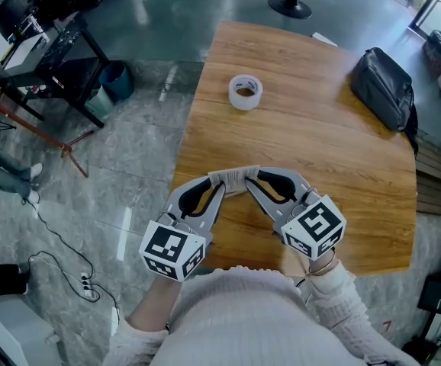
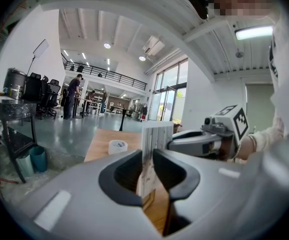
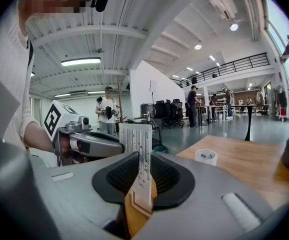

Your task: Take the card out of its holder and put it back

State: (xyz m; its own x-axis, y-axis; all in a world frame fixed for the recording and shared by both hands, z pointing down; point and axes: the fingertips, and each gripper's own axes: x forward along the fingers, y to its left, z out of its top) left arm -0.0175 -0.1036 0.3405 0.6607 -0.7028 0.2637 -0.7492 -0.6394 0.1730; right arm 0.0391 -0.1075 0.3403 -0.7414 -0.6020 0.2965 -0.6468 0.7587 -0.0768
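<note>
Wooden counter [image 1: 320, 166] on a glossy grey floor [image 1: 144, 151]. Bearing a white tape roll [image 1: 245, 91] towards the far end and a black bag [image 1: 384, 88] at the right edge, well apart.

Card [image 1: 234, 176] ends hidden inside left claw [image 1: 220, 184], right claw [image 1: 251, 183]; print unreadable.

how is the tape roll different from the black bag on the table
The tape roll is a small whitish ring with an open centre; the black bag is far larger, dark and slumped. The tape roll sits left of centre on the wooden table, the black bag by its far right edge. Both rest on that table, apart from each other.
</note>
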